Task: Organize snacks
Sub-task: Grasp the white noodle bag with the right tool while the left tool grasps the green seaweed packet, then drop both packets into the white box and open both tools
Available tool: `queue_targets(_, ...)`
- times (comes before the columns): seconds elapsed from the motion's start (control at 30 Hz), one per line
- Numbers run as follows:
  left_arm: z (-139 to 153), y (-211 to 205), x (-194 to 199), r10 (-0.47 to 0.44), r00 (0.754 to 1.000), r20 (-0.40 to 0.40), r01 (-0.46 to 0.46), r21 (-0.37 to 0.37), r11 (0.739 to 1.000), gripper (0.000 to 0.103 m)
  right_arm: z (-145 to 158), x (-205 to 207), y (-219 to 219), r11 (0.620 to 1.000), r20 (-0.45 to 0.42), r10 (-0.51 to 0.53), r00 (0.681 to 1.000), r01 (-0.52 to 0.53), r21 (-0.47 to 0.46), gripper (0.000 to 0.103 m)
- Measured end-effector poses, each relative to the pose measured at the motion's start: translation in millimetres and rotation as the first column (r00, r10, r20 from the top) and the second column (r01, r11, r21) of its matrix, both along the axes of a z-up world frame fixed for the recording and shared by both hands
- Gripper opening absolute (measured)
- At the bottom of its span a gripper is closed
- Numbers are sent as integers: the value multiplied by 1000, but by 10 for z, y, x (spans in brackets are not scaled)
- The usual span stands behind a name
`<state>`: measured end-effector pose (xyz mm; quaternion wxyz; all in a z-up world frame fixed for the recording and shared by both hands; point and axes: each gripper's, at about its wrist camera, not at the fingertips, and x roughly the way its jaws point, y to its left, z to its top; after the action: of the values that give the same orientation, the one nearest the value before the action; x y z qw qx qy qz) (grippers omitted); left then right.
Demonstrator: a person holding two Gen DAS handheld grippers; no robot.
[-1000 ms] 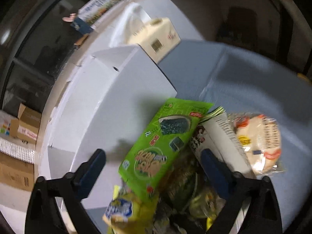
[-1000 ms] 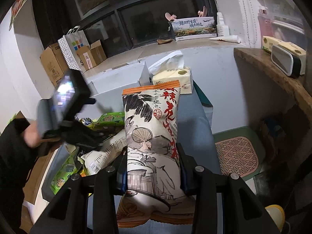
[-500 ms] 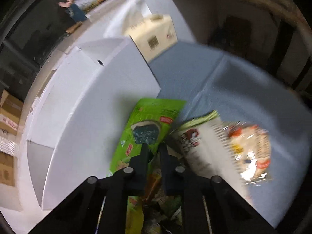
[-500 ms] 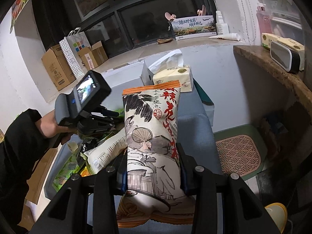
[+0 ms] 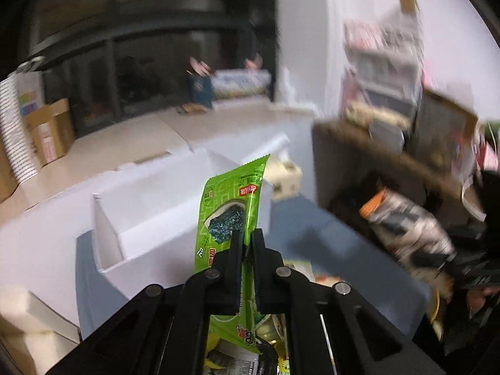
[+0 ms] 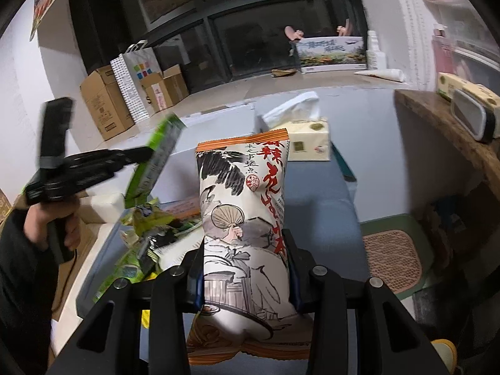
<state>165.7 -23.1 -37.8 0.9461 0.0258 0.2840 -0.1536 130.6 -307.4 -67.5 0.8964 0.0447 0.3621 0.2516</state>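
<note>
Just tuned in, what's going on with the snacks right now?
A person is sorting snacks with a gripper in each hand. The left gripper is shut on a green seaweed packet, held in the air above the snack pile and in front of the white box. The right gripper is clamped on a tall white chip bag, upright over the blue surface. Neither is put away yet.

Layout: your two held packets over the snack pile

Your left gripper (image 5: 247, 243) holds the seaweed packet (image 5: 231, 209) upright, in front of the open box (image 5: 175, 215) and above the snack pile (image 6: 150, 234). Right of that, your right gripper (image 6: 247, 268) holds the tall snack bag (image 6: 243, 206) upright over the table (image 6: 315, 193). The tissue box (image 6: 309, 143) stands behind the bag. Cardboard boxes (image 6: 106, 106) sit on the ledge (image 6: 250, 87) at far left.
</note>
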Motion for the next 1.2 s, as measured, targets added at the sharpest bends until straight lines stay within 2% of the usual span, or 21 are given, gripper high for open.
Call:
queue_targets(0.1, 146, 249, 82, 53, 998, 20, -51, -80, 995, 6, 97, 174, 265, 999, 16, 35, 999, -35, -10, 43)
queue_targets(0.17, 237, 421, 130, 77, 996, 35, -73, -99, 992, 6, 174, 325, 440, 999, 17, 51, 999, -51, -1, 43)
queue_targets(0.27, 322, 593, 402, 123, 992, 36, -117, -132, 984, 6, 293, 652, 766, 998, 19, 69, 997, -69, 3, 43)
queue_targets(0.33, 318, 693, 660, 140, 990, 9, -137, -160, 978, 6, 367, 943, 1004, 998, 7, 67, 998, -67, -3, 43)
queue_targets(0.5, 178, 887, 1187, 179, 982, -53, -185, -161, 969, 6, 408, 1651, 1361, 997, 1, 74, 997, -74, -38, 43)
queue_targets(0.63, 11, 1004, 1460, 202, 975, -95, -214, -144, 966, 7, 321, 2176, 1576, 994, -57, 54, 997, -59, -89, 43)
queue_targets(0.73, -103, 1135, 1579, 253, 958, -133, -270, -129, 954, 13, 265, 2407, 1699, 992, -50, 56, 997, -61, -114, 45)
queue_targets(0.77, -140, 1180, 1625, 264, 952, -156, -285, -128, 950, 16, 252, 2469, 1737, 991, -38, 48, 998, -52, -121, 52)
queue_targets(0.8, -171, 1235, 1648, 282, 945, -167, -303, -118, 946, 37, 236, 2522, 1764, 991, -33, 34, 999, -38, -129, 64)
queue_targets(0.83, -189, 1268, 1650, 296, 940, -171, -317, -107, 943, 54, 230, 2547, 1771, 991, -31, 20, 999, -23, -129, 95)
queue_targets(0.87, -206, 1309, 1635, 307, 937, -165, -326, -101, 940, 90, 230, 2554, 1773, 993, -27, 19, 999, -22, -117, 103)
queue_targets(0.9, -217, 1340, 1601, 308, 939, -153, -325, -105, 940, 103, 233, 2547, 1774, 994, -33, 36, 999, -39, -106, 103)
queue_targets(1.03, -266, 1419, 1512, 295, 941, -168, -317, -127, 940, 103, 253, 2513, 1757, 995, -34, 58, 998, -60, -74, 103)
queue_targets(1.2, -208, 1394, 1395, 284, 945, -161, -303, -107, 947, 103, 305, 2466, 1742, 997, -23, 69, 997, -70, -19, 103)
